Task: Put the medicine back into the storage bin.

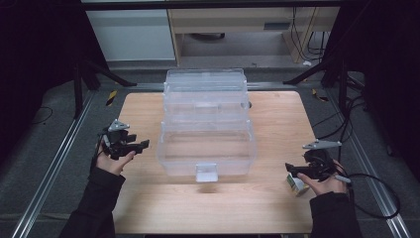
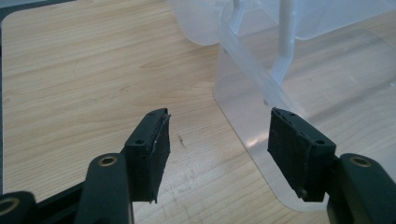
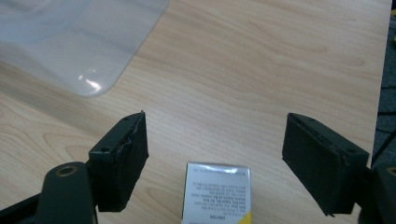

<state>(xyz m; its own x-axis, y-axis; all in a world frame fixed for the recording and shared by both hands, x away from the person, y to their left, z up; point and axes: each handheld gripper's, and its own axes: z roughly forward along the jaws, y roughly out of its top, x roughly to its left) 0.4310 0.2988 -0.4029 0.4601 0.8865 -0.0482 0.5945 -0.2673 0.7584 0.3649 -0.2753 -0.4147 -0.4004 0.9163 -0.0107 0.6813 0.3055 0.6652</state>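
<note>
Since it's just a small carton, the box (image 3: 217, 192) should be light and fairly stiff, though thin card walls will likely dent if squeezed hard; glossy print may be a bit slick. Best hold, I'd judge: across the two narrow side faces, approx mid-height, pads flat on the card.

Looks: white w/ small dark print on the near face and a yellow corner; in the high view (image 1: 296, 184) green shows too, but it's too small to read.

Box sits on the table (image 1: 277, 124) near its right edge, just under the right gripper (image 3: 215, 156), whose jaws stand wide apart w/ the box between them, pads not touching it.

Left gripper (image 2: 218, 149) is also open, nothing held, near the left end of the clear bin (image 1: 208, 148), which sits mid-table, well apart from the box.
</note>
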